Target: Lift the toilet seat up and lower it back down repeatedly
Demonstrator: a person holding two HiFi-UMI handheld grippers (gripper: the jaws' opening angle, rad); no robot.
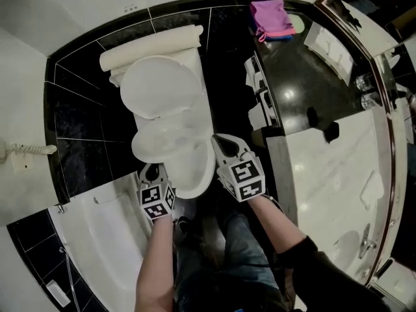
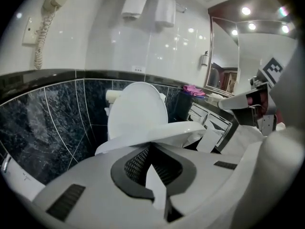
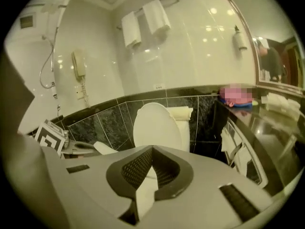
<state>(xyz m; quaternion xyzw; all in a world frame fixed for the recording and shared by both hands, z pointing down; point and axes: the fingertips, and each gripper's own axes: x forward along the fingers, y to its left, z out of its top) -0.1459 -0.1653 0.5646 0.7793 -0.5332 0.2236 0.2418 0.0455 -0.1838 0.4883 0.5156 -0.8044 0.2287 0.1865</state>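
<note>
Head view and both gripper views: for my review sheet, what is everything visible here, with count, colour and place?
toilet seat: 1, white, partly raised over the bowl
toilet lid: 1, white, upright behind the seat
toilet bowl: 1, white, below the seat
wall phone: 1, cream, on the wall left of the toilet
towels: 2, white, on a rail above the toilet
cloth: 1, pink, on the black counter
mirror: 1, above the counter
bathtub: 1, white, on the person's left
left gripper: 1, white, shut, the seat lies across its tips
right gripper: 1, white, shut, beside the seat's other edge
forearms: 2, at the bottom of the head view
</note>
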